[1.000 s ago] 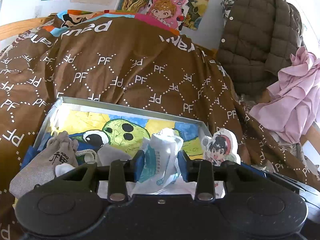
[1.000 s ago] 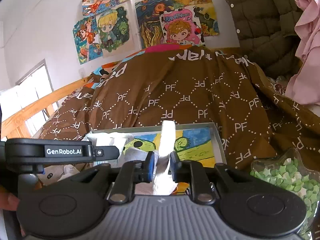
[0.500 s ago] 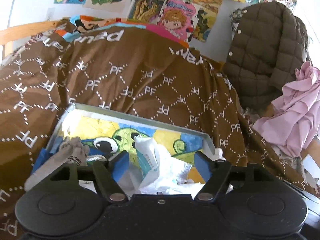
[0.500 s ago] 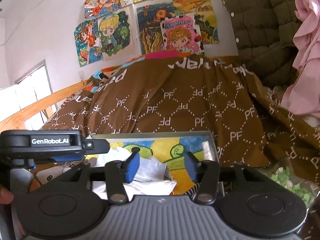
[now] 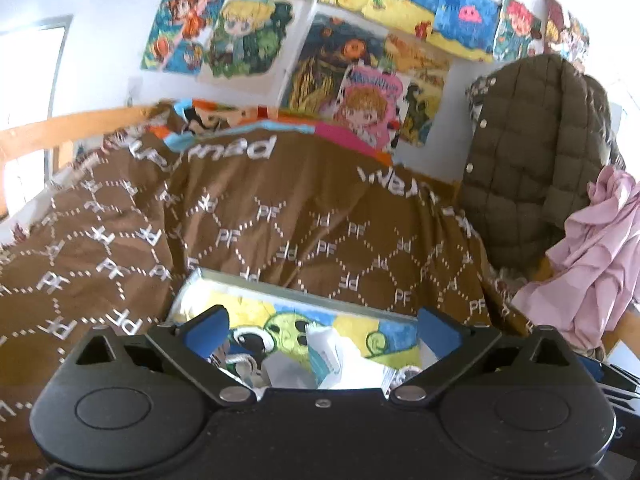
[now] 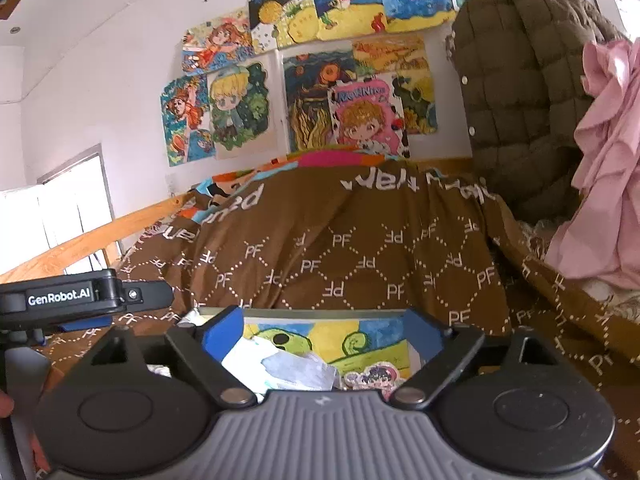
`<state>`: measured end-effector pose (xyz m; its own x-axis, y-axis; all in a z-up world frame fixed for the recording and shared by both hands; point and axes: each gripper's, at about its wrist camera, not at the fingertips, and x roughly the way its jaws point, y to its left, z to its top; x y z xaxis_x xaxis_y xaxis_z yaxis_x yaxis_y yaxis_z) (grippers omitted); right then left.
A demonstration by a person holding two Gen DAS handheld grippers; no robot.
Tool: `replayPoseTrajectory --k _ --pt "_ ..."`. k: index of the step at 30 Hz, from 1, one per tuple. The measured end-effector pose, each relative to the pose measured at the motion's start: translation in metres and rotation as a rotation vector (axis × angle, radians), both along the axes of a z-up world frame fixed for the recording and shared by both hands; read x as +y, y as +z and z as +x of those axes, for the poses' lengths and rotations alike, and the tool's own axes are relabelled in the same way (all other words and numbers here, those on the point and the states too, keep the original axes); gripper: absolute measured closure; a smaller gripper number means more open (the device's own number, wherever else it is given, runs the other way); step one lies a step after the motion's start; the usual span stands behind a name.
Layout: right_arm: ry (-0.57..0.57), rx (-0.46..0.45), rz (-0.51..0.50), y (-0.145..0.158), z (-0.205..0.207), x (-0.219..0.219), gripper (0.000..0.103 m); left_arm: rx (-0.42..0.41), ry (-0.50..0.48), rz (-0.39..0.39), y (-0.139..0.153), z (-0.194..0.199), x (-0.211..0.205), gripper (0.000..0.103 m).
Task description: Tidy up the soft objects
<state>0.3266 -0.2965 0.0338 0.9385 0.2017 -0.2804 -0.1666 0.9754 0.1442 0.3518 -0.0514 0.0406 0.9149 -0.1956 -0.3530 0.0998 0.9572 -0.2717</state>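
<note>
Blue-padded left claw (image 5: 324, 330) opening, nothing btwn pads, right claw (image 6: 324, 330) likewise opening & empty, both tilted down over shallow tray (image 6: 304, 313) w/ white packets (image 5: 336, 360) inside, tray on brown blanket (image 6: 360, 248) on bed.

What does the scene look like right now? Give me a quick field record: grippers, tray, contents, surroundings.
left gripper: jaws opening, nothing between the pads
right gripper: jaws opening, nothing gripped
tray: metal-rimmed, cartoon picture base, on brown blanket
tray contents: white packets, face mask, cartoon sticker
right side: green quilted jacket, pink cloth
</note>
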Motion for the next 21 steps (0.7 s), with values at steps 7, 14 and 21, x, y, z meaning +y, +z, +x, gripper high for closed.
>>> replayPoseTrajectory --k 7,14,21 --pt "0.010 -0.064 -0.040 0.025 -0.027 0.006 0.003 -0.078 0.014 0.007 0.019 -0.032 0.002 0.001" --pt "0.015 -0.107 -0.040 0.040 -0.048 0.003 0.000 -0.121 0.045 0.016 0.033 -0.058 0.004 0.001" --pt "0.019 -0.119 -0.041 0.045 -0.060 0.001 0.000 -0.136 0.068 0.033 0.039 -0.077 0.003 0.001"
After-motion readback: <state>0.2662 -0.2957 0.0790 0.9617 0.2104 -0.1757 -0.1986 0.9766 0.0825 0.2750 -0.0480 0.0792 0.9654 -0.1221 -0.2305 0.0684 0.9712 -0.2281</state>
